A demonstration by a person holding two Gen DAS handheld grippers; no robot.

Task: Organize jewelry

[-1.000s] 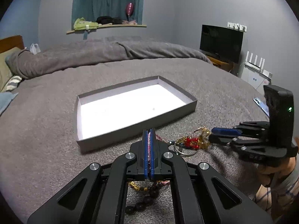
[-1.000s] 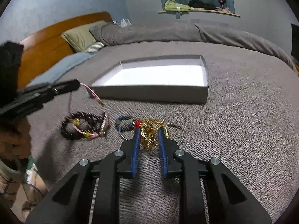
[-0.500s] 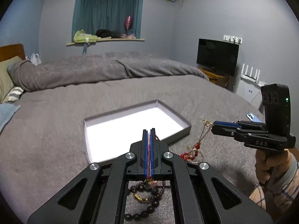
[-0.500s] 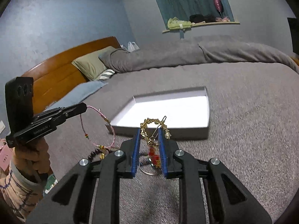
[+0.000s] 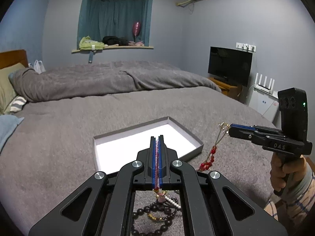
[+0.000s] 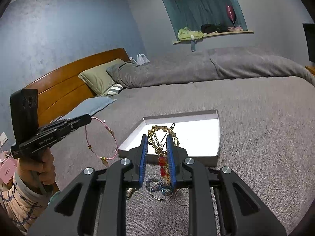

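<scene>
Above bed [image 6: 256, 118], pink bracelet [image 6: 102, 137], gold chain [image 6: 159, 137] held

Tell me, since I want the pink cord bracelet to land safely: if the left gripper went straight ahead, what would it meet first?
Probably the open box: the left gripper points slightly downward toward its white floor, with nothing visible between. Depth is hard to judge.

Pink cord bracelet [image 6: 102, 137] and gold chain [image 6: 160, 135] dangle above white-lined box [image 6: 214, 157].

Both claws raised — left claw [image 5: 157, 137] clamped, right claw [image 6: 157, 137] narrowly gripping.
</scene>
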